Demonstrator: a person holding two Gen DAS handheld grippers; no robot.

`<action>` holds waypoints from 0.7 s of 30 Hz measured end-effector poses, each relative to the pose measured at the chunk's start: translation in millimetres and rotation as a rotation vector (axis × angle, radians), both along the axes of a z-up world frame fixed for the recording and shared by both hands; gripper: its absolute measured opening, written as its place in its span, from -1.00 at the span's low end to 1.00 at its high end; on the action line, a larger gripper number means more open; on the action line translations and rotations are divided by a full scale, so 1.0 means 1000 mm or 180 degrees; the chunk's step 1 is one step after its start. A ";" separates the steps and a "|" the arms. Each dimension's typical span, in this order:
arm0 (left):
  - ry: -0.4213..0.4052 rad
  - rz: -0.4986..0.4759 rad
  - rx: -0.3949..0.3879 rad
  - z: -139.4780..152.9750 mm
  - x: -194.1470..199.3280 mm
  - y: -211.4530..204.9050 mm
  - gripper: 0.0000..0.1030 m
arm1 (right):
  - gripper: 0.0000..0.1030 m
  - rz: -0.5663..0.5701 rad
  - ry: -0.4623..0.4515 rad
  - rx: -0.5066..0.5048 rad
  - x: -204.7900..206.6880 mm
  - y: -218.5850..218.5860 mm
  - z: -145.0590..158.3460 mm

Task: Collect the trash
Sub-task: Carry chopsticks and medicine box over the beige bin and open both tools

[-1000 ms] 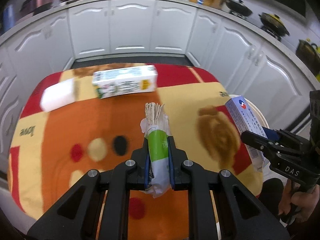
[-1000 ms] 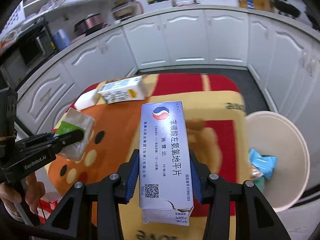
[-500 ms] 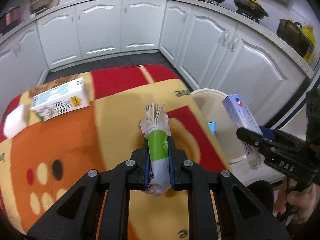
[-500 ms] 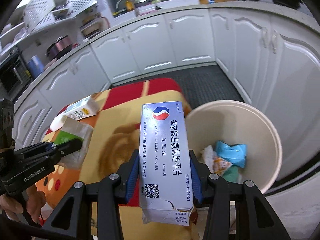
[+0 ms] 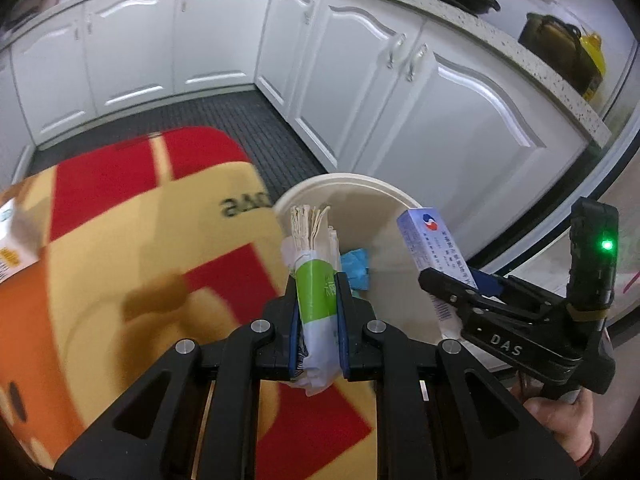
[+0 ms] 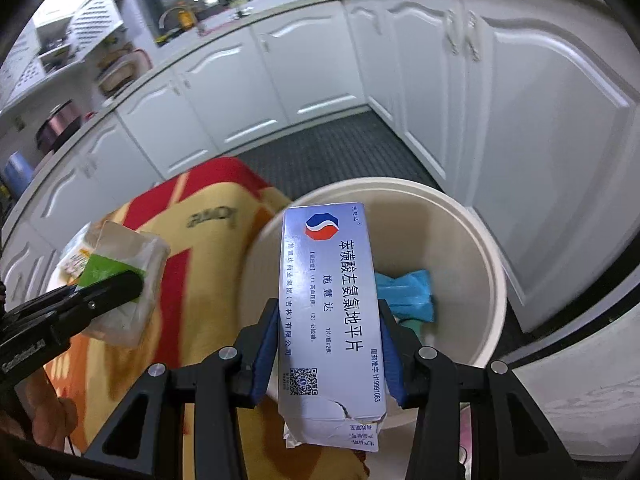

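Observation:
My left gripper (image 5: 317, 308) is shut on a tissue pack (image 5: 314, 280) with a green label and paper sticking out of its top; it hangs over the table's right edge, beside the rim of the cream trash bin (image 5: 348, 182). My right gripper (image 6: 328, 344) is shut on a white medicine box (image 6: 330, 312) with blue print, held over the trash bin (image 6: 472, 216). In the left wrist view that medicine box (image 5: 432, 244) and right gripper (image 5: 448, 292) sit above the bin's right side. The tissue pack (image 6: 120, 276) and left gripper (image 6: 104, 292) show at the left of the right wrist view.
The bin holds blue wrappers (image 6: 408, 292) and other scraps. A red, yellow and orange tablecloth (image 5: 132, 264) covers the table to the left, with a carton (image 5: 8, 248) at its far left edge. White kitchen cabinets (image 5: 400, 120) and a dark floor mat (image 5: 224, 116) surround the bin.
Both grippers have swung right from over the table to the trash bin, each keeping its load. The bin has come from the frame's edge to under the grippers.

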State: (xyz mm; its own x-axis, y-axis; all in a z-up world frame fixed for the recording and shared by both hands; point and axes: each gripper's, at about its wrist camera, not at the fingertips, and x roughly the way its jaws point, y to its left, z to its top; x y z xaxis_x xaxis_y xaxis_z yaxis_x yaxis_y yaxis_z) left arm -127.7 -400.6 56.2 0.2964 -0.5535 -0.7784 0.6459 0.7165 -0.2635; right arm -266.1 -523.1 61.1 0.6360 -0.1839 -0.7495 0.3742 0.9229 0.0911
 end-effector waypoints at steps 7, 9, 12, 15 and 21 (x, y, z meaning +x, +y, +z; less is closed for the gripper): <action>-0.0003 -0.0023 0.0105 -0.017 0.007 -0.029 -0.39 | 0.14 -0.0313 0.0115 -0.0001 0.009 -0.038 -0.010; 0.0009 -0.0042 0.0053 -0.018 0.007 -0.030 -0.13 | 0.26 -0.0366 0.0054 0.0047 0.005 -0.045 -0.009; 0.0022 -0.0040 0.0009 -0.019 0.008 -0.027 -0.05 | 0.26 -0.0396 0.0046 0.0068 0.000 -0.051 -0.010; -0.0011 -0.0030 0.0035 -0.018 0.007 -0.025 -0.05 | 0.26 -0.0393 0.0057 0.0118 -0.003 -0.051 -0.012; -0.0073 0.0013 0.0071 -0.014 0.004 -0.013 -0.05 | 0.26 -0.0358 0.0089 0.0135 -0.005 -0.040 -0.015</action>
